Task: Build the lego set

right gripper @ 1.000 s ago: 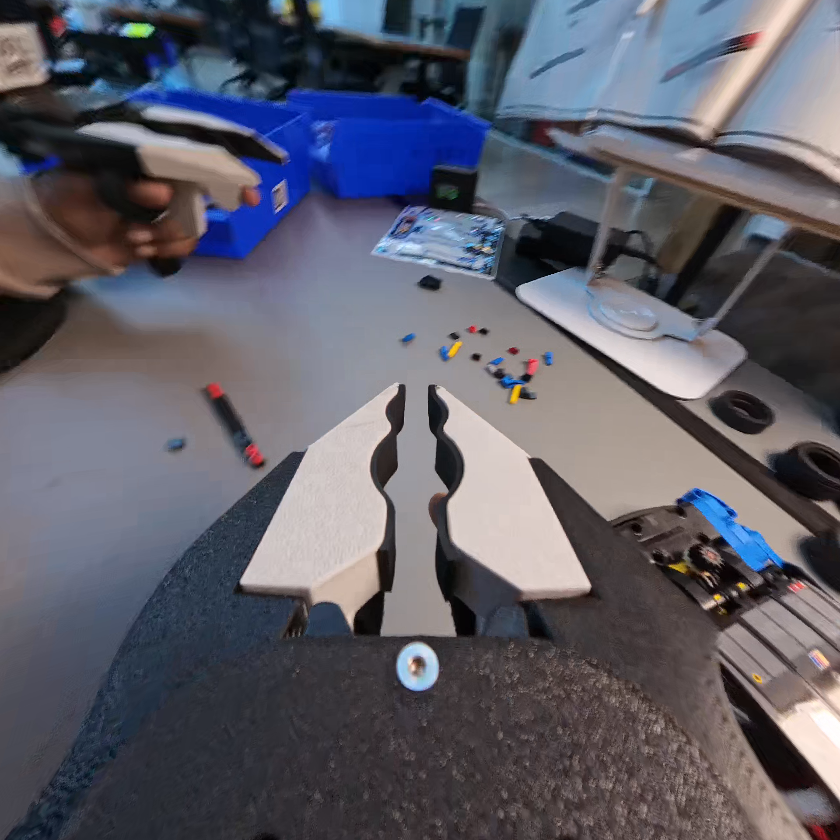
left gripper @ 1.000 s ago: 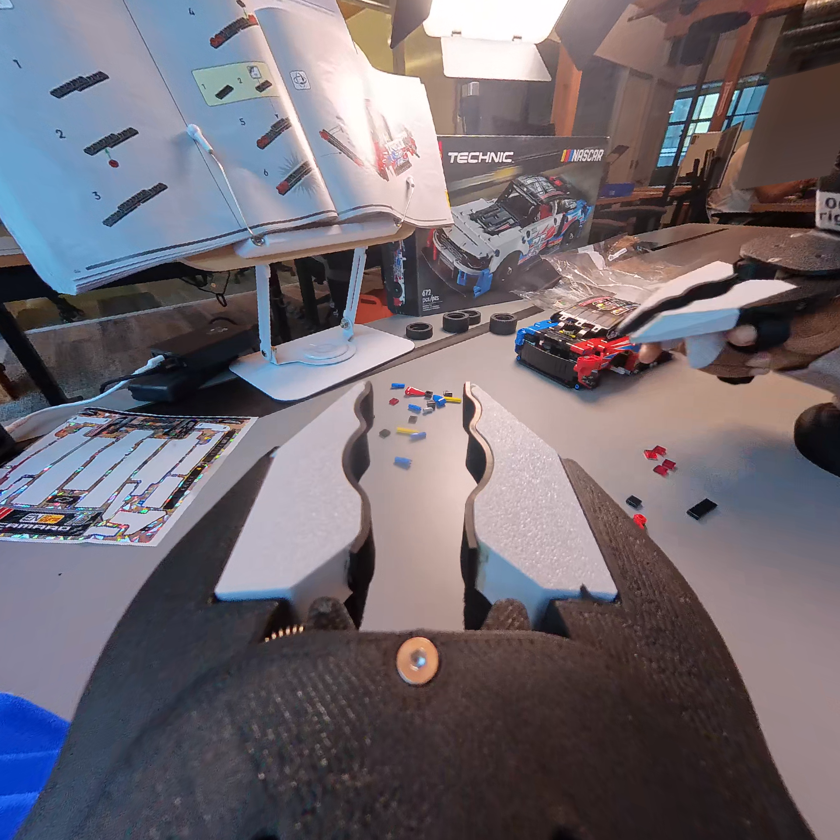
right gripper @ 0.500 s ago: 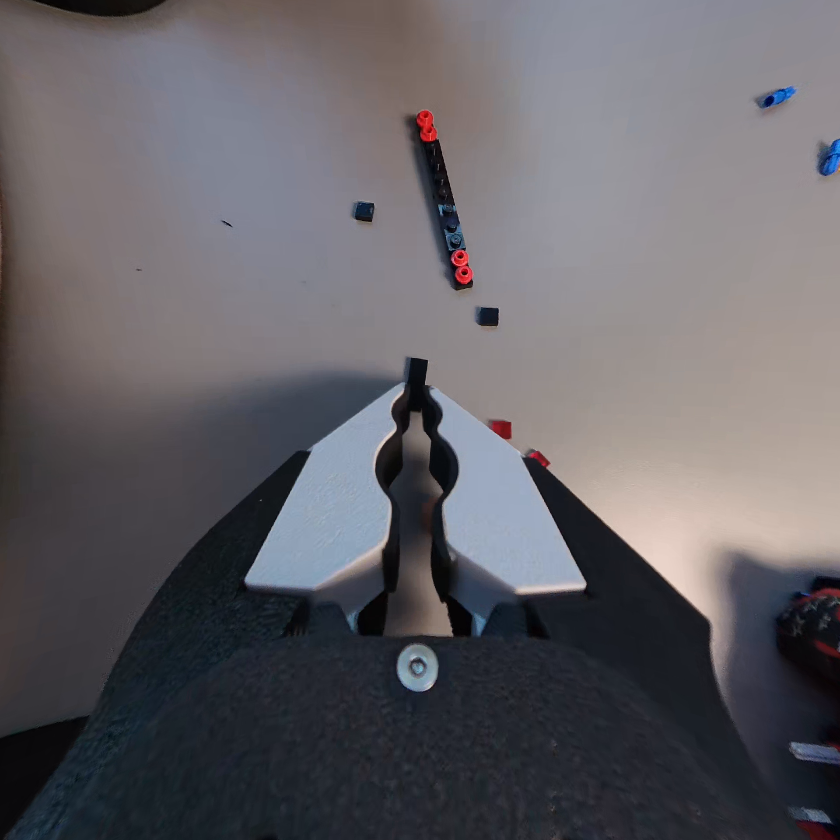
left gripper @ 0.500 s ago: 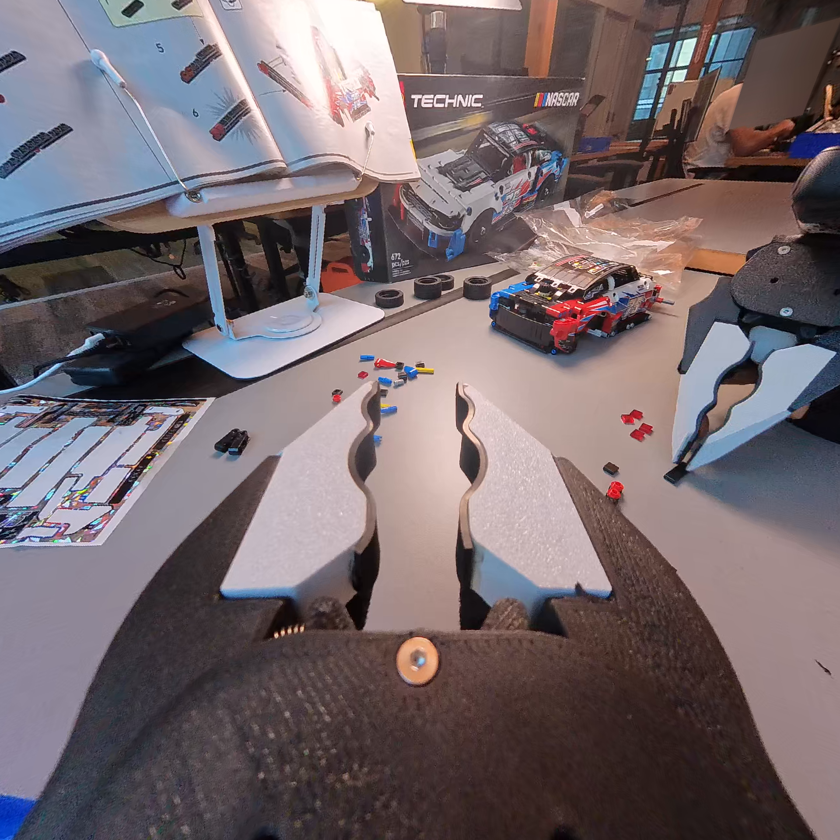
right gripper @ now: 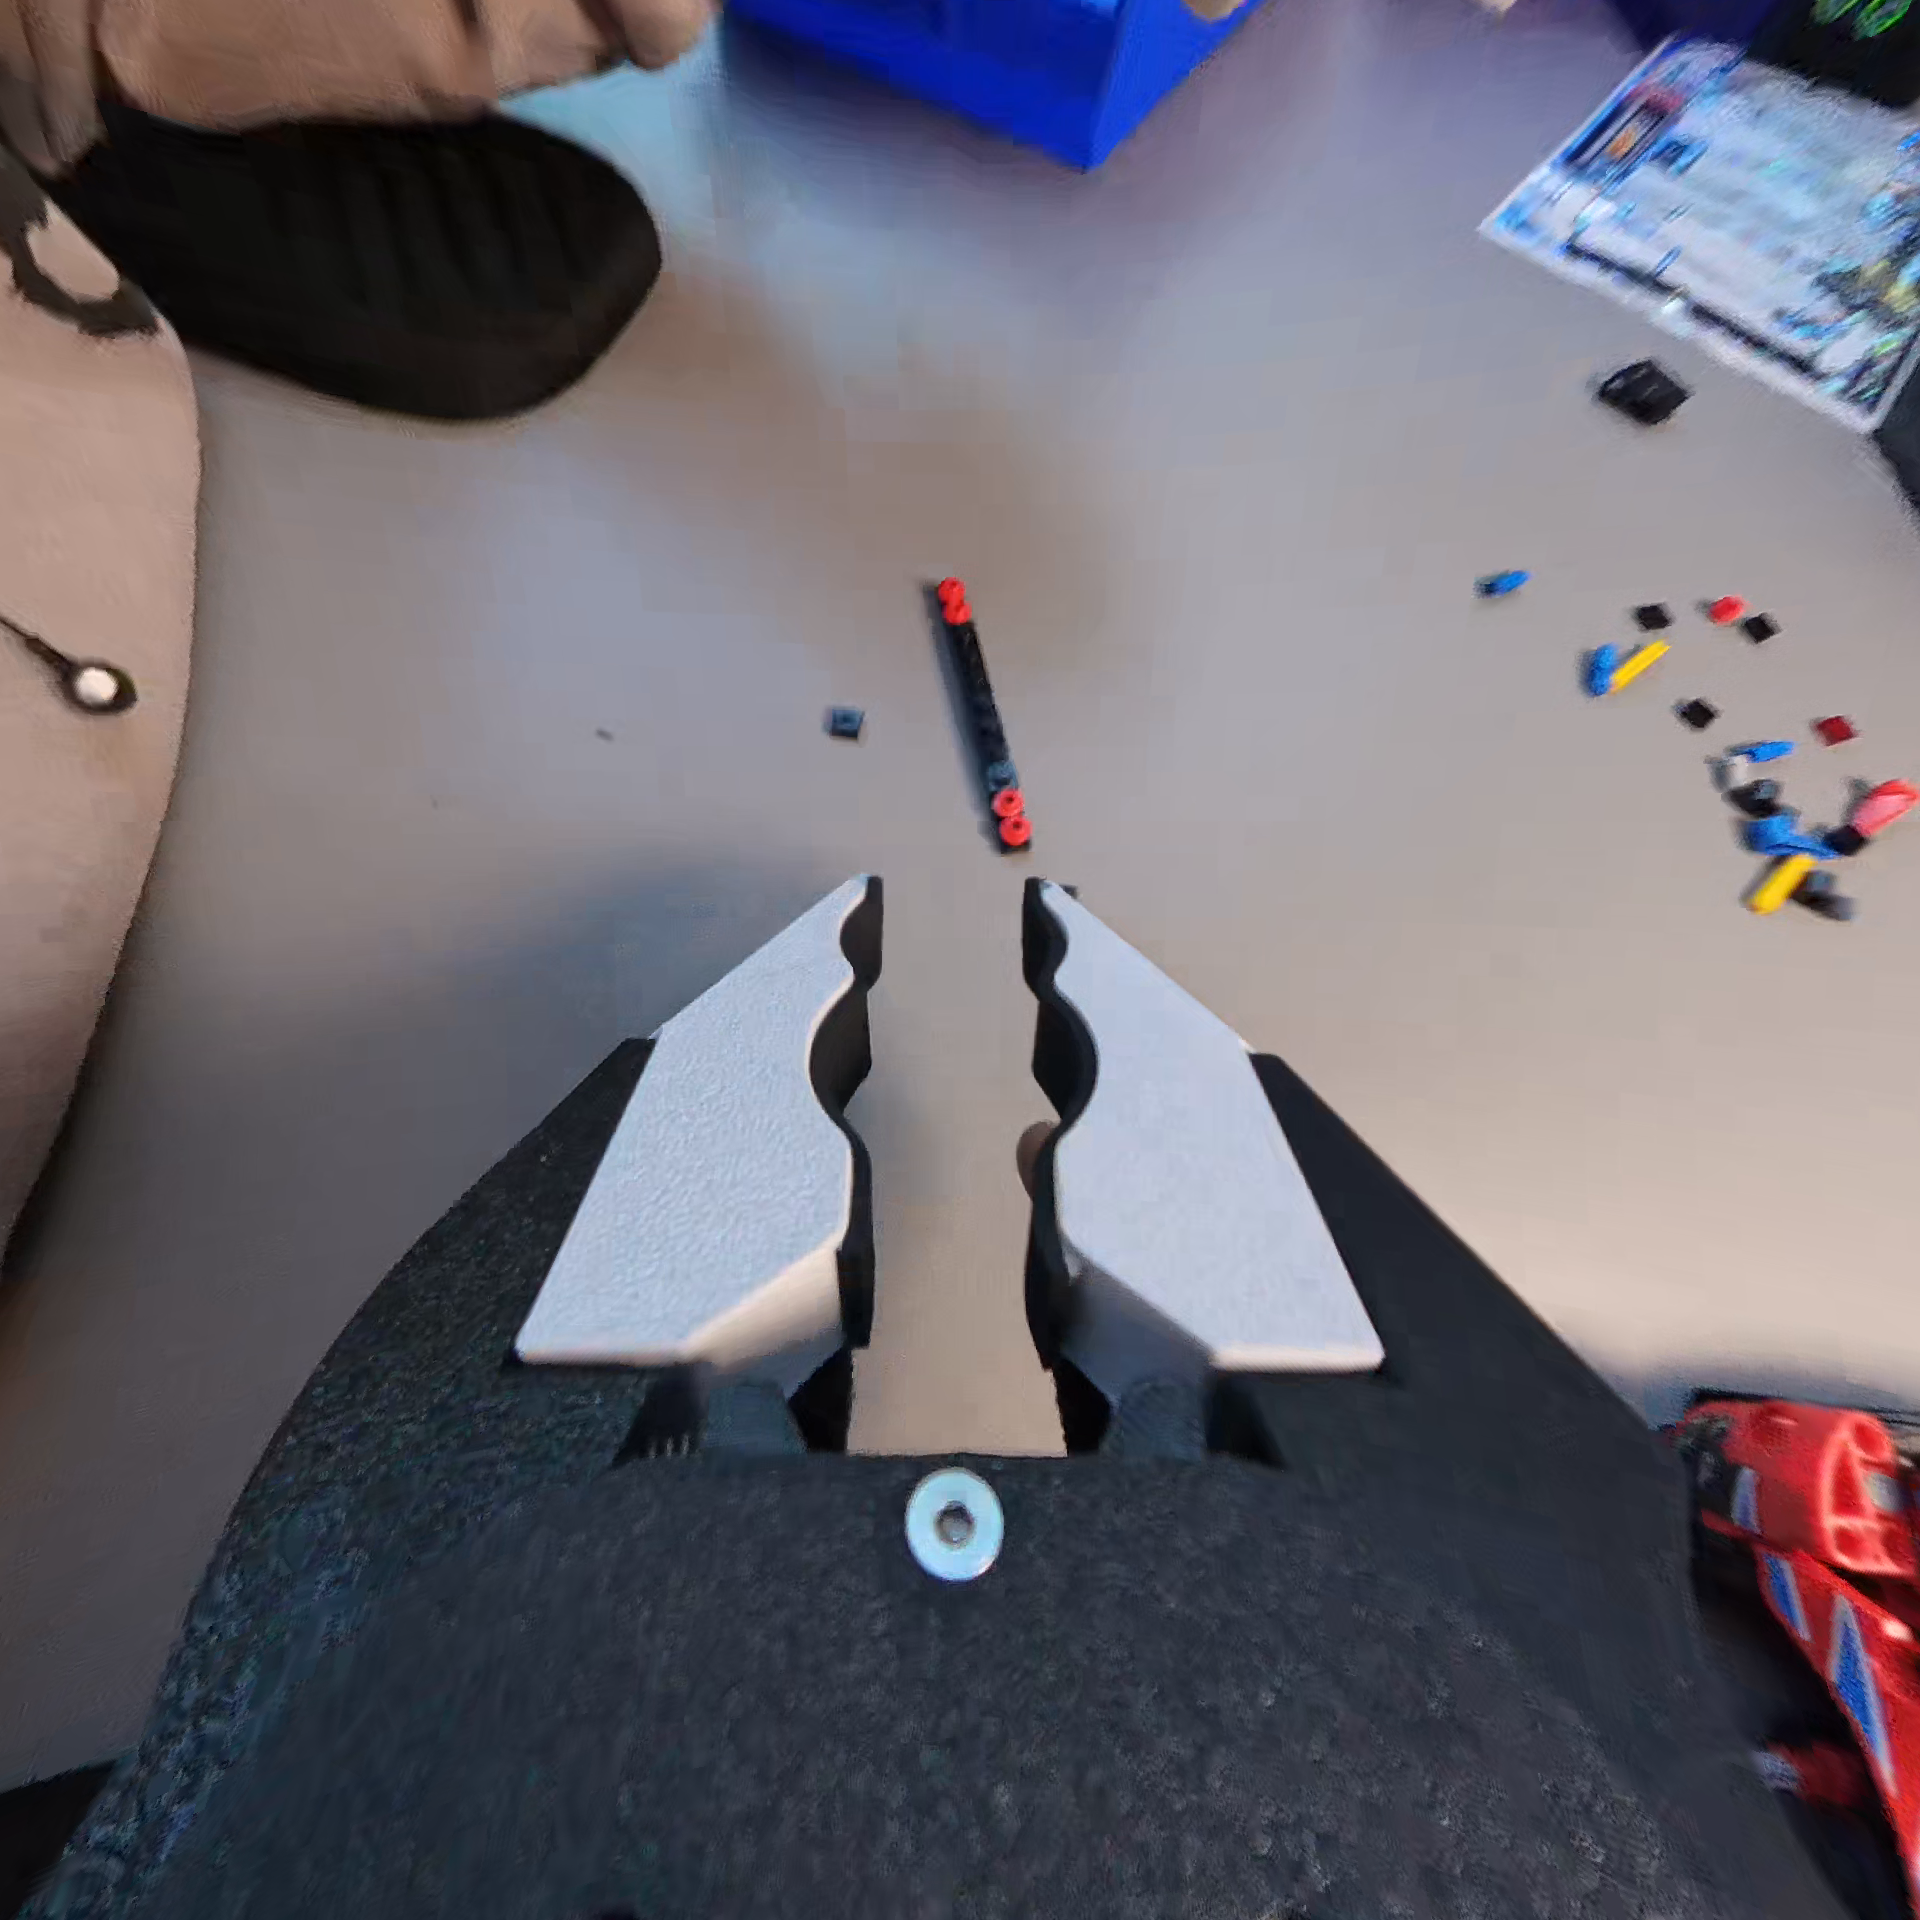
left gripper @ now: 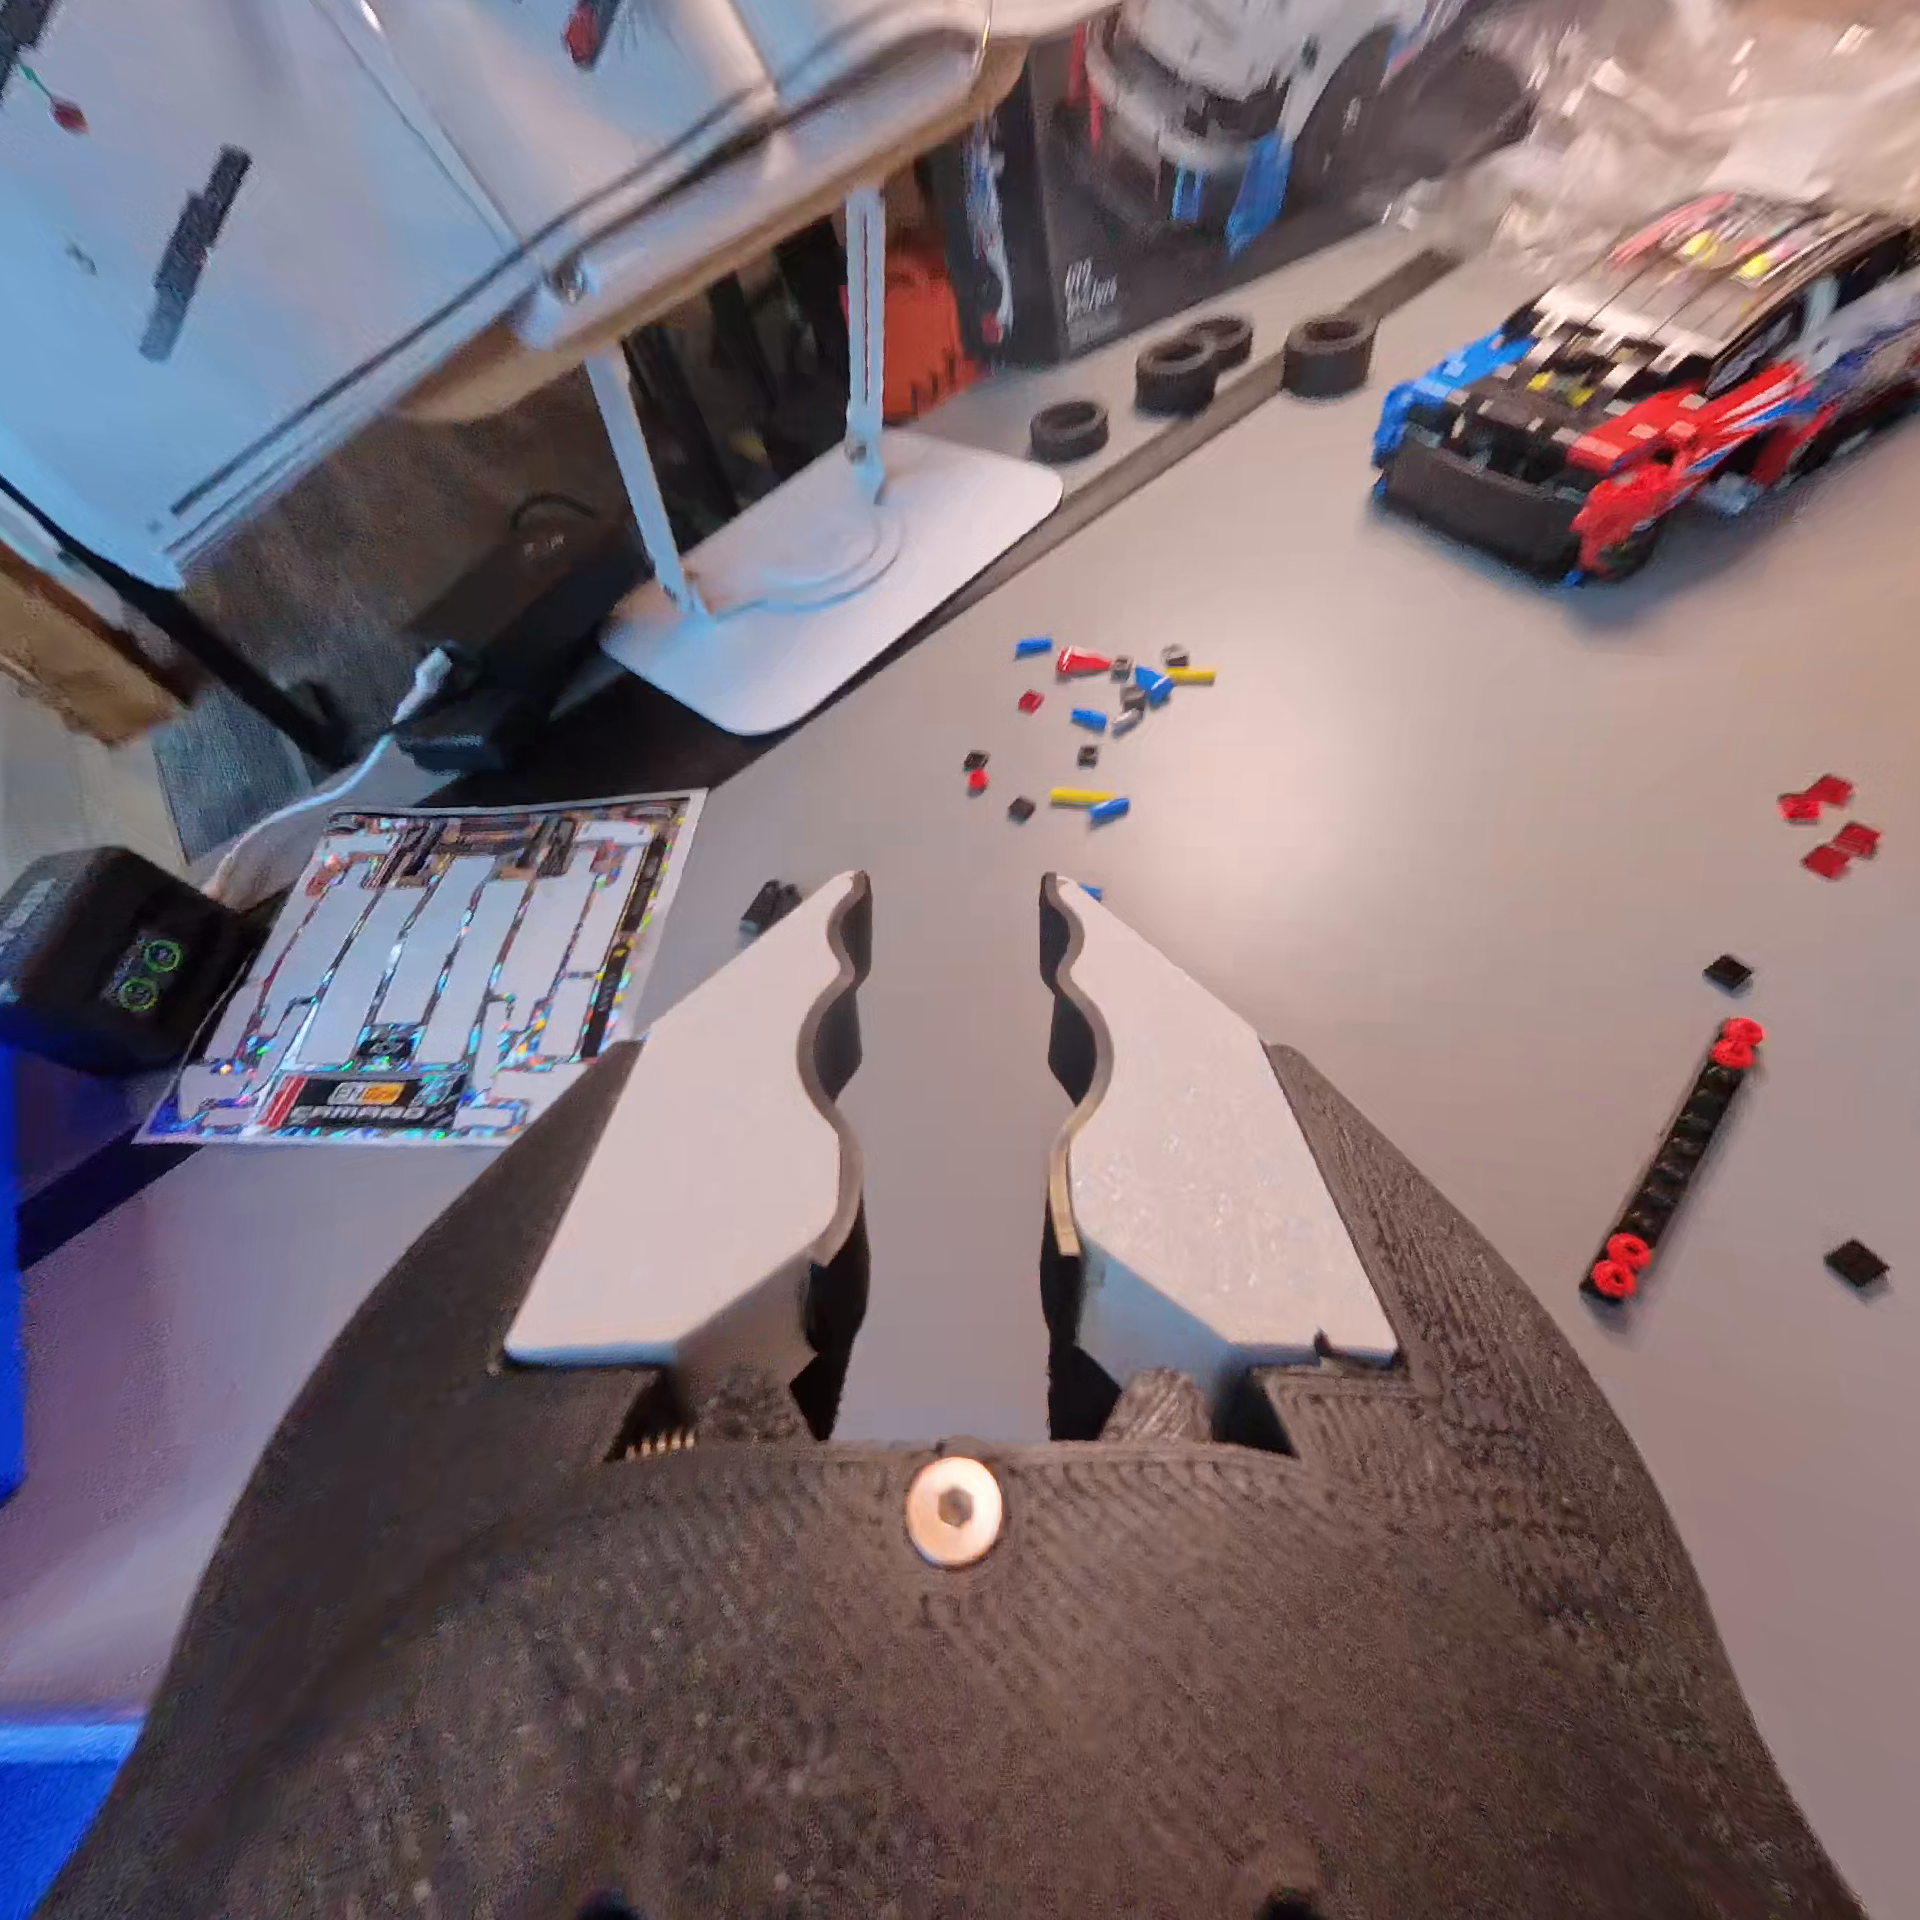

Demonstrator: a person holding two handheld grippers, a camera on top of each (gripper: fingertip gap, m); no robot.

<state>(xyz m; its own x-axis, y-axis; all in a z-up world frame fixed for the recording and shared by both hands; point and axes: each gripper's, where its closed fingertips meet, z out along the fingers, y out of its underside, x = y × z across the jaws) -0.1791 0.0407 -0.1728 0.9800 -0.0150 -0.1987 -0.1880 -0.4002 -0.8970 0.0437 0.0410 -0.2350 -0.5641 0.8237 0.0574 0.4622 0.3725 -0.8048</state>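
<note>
The left gripper (left gripper: 954, 902) hovers over the grey bench (left gripper: 1403, 935) with its jaws spread and nothing between them. The right gripper (right gripper: 951, 896) is likewise parted and empty above the same surface.

The landmark is the long black beam (left gripper: 1678, 1158), a slim studded strip with a pair of red pins at each end. In the left wrist view it lies flat just right of the left gripper's fingers. In the right wrist view the beam (right gripper: 982, 717) sits just beyond the right gripper's tips, running away from the camera. One small black square tile (left gripper: 1857, 1264) rests near its close end and another (left gripper: 1727, 972) just past its far end, both apart from it.

Farther than the beam, a few red pieces (left gripper: 1829, 826) lie in a loose cluster. To the left of them and well apart from the beam is a scatter of small parts (left gripper: 1101, 727) in blue, yellow, red and black. Left of the beam, past the left gripper, a shiny sticker sheet (left gripper: 436, 966) lies flat near the bench edge.

Farthest from the beam stands the partly built car (left gripper: 1662, 416), with a black grille, blue corner, red side panels and a dark striped roof; no wheels are seen on it. Left of it, black tyres (left gripper: 1195, 369) stand in a row, and the white base of a book stand (left gripper: 831, 582) carries an open booklet overhead
</note>
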